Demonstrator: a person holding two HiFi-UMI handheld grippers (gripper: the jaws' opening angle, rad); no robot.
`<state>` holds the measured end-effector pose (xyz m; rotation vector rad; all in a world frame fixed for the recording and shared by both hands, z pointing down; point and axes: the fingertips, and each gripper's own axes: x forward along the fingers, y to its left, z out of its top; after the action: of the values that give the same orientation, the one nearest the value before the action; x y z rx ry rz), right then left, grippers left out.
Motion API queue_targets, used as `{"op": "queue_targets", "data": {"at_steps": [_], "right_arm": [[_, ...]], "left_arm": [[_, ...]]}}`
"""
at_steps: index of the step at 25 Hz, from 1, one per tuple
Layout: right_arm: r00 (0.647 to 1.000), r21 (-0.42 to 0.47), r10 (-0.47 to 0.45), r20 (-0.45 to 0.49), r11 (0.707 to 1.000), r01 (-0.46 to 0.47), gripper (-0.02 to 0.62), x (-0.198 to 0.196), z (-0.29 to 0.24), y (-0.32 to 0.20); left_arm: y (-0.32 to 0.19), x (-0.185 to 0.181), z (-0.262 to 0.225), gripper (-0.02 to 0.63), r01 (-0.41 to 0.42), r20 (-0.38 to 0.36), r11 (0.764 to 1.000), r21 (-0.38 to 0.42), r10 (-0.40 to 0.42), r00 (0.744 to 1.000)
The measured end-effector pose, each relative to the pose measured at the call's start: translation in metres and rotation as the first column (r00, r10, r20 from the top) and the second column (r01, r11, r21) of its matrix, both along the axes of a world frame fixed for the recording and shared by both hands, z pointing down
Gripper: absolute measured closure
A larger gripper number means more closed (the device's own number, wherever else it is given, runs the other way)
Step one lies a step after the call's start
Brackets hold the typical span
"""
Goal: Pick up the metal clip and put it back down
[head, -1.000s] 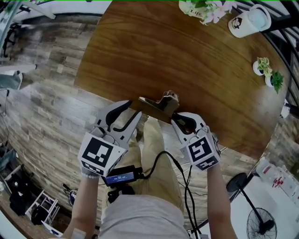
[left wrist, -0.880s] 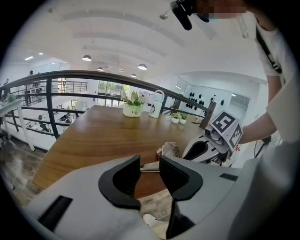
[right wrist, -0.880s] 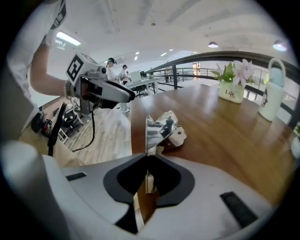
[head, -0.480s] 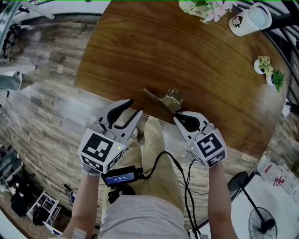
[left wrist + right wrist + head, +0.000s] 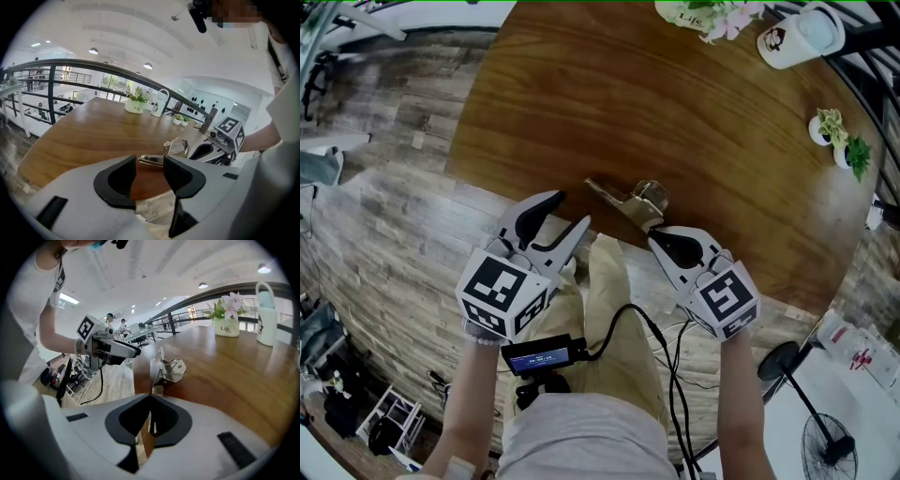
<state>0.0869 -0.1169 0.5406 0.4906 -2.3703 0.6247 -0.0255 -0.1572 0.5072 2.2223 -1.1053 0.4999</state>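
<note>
Left tool [image 5: 150, 164]: jaws wide apart, having just been opening; nothing is between them, and only the bench edge and floor show through the gap.
Right tool [image 5: 150, 397]: jaws have just been closing; the tips now meet with nothing between them.
Metal clip [image 5: 630, 199]: lies on the bench near its front edge, just beyond the right tool's tips and apart from the left tool.
Bench [image 5: 694, 122]: round, dark wood.
Far side of bench: white mug [image 5: 802, 39], flower pot [image 5: 703, 13], small potted plants [image 5: 836, 142].
</note>
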Motion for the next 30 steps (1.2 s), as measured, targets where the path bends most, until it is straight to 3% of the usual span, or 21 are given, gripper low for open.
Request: {"op": "queue_targets", "data": {"at_steps": [12,23,30], "right_arm": [[0.998,0.017,-0.045,0.044,0.999,0.045,0.575,0.000,-0.019,0.009],[0.996,0.083,-0.035,0.079,0.996,0.028,0.575,-0.010,-0.052,0.016],[0.996,0.115,0.003,0.086,0.993,-0.013,0.575,-0.011,-0.074,0.018]], "left_arm": [[-0.004,0.010,-0.001,0.405,-0.044,-0.021,0.999,0.001,0.045,0.999],[0.001,0.014,-0.031,0.405,-0.106,-0.024,0.991,0.082,0.108,0.994],[0.003,0.018,-0.056,0.407,-0.150,0.018,0.978,0.146,0.149,0.989]]}}
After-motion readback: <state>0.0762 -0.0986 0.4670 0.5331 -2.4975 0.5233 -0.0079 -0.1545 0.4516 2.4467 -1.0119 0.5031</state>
